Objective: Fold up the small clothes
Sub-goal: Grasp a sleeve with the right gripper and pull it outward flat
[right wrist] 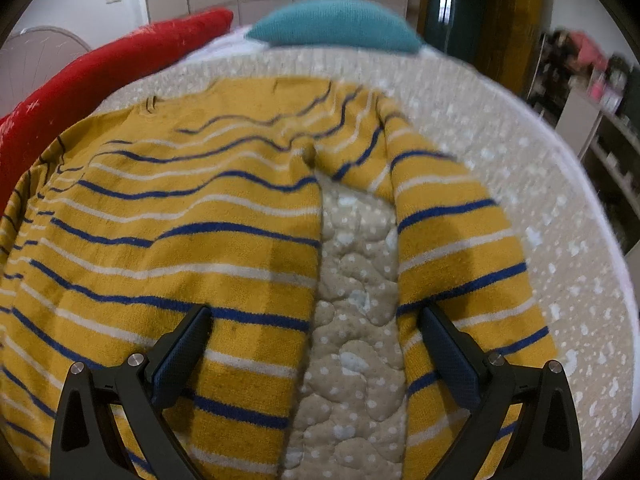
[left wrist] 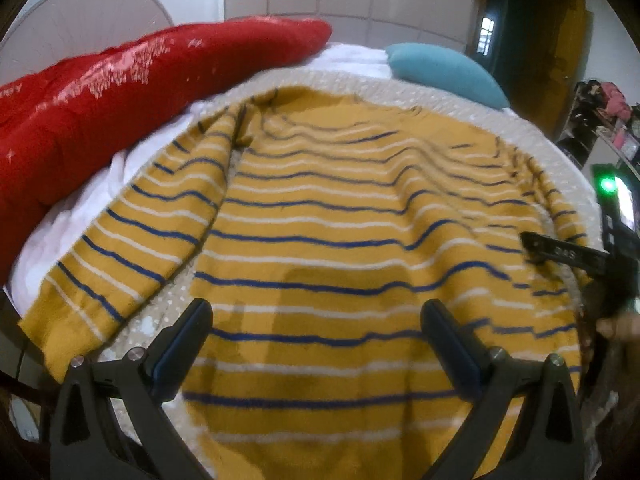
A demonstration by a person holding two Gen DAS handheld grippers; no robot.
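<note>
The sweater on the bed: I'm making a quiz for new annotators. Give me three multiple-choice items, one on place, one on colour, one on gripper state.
1. Where does the teal pillow lie?
A. beyond the sweater's far end
B. on the sweater
C. on the floor

2. Which stripe colours does the sweater have?
A. red and green
B. blue and white
C. black only

3. How is the right gripper?
A. shut on a sleeve
B. open
C. out of view

Key: 1 A, the teal pillow sits past the sweater; 2 B, blue and white bands cross the mustard knit; 3 B, the right gripper has its fingers spread, holding nothing.
</note>
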